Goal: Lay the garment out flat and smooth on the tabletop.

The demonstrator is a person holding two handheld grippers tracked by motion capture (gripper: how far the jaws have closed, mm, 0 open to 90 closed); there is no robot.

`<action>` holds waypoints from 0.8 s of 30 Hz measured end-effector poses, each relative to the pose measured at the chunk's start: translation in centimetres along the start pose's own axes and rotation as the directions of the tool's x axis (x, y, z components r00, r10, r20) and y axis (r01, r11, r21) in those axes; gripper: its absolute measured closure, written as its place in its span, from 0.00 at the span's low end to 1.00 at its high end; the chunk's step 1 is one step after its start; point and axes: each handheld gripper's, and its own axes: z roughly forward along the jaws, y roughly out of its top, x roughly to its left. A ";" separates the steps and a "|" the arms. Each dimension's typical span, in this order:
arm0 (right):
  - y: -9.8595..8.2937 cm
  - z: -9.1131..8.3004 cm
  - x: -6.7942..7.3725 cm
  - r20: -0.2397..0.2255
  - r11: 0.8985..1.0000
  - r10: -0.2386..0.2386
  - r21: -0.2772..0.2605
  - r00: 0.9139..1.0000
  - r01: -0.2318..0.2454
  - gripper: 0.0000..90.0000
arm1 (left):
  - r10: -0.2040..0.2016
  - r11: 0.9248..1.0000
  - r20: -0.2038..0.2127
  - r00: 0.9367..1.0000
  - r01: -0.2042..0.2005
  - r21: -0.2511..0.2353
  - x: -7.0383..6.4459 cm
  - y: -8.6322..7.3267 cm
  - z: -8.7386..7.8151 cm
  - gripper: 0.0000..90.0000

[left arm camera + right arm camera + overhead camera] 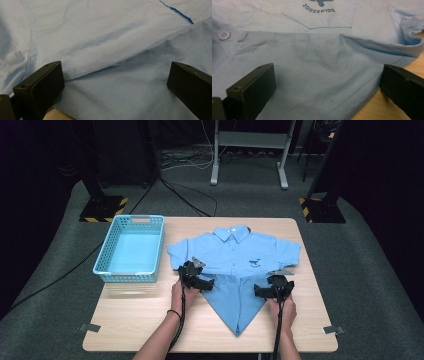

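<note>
Wooden table (150, 320) carries a blue shirt (235, 255), lower sides folded into a point, beside a blue basket (131, 249). Left gripper (196, 279) and right gripper (272, 289) rest on it, jaws spread wide, holding nothing.

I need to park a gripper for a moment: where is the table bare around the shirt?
Bare wood lies on the table along the near edge, either side of the shirt tail point, and before the basket. A narrow strip runs right of the shirt. The middle is crowded: left gripper and right gripper sit on the cloth.
</note>
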 end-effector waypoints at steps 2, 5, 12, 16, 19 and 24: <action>0.1 0.1 0.0 -0.003 1.000 -0.002 -0.002 1.000 0.002 0.00 | 0.000 1.000 -0.002 1.000 0.000 -0.001 0.0 0.0 0.0 0.00; 0.0 0.0 0.0 -0.003 1.000 -0.001 -0.003 1.000 0.001 0.00 | -0.003 1.000 -0.002 1.000 0.003 0.000 -0.1 -0.2 -0.2 0.00; -0.1 0.0 0.0 -0.002 1.000 0.001 -0.006 1.000 -0.001 0.00 | -0.022 0.993 0.037 0.999 0.026 -0.111 -0.1 -1.7 -2.1 0.00; 0.0 0.0 0.0 -0.004 1.000 -0.007 -0.007 1.000 0.006 0.00 | -0.026 0.996 0.044 0.999 0.030 -0.086 -0.4 -2.2 -2.5 0.00; 0.0 0.0 0.0 -0.009 1.000 -0.006 -0.003 1.000 0.006 0.00 | -0.026 0.998 0.034 0.999 0.028 -0.053 -0.7 -2.5 -2.6 0.00; -0.1 -0.2 0.1 -0.020 1.000 -0.017 0.010 1.000 0.017 0.00 | -0.004 1.000 -0.001 1.000 0.004 0.002 -1.2 -2.4 -2.4 0.00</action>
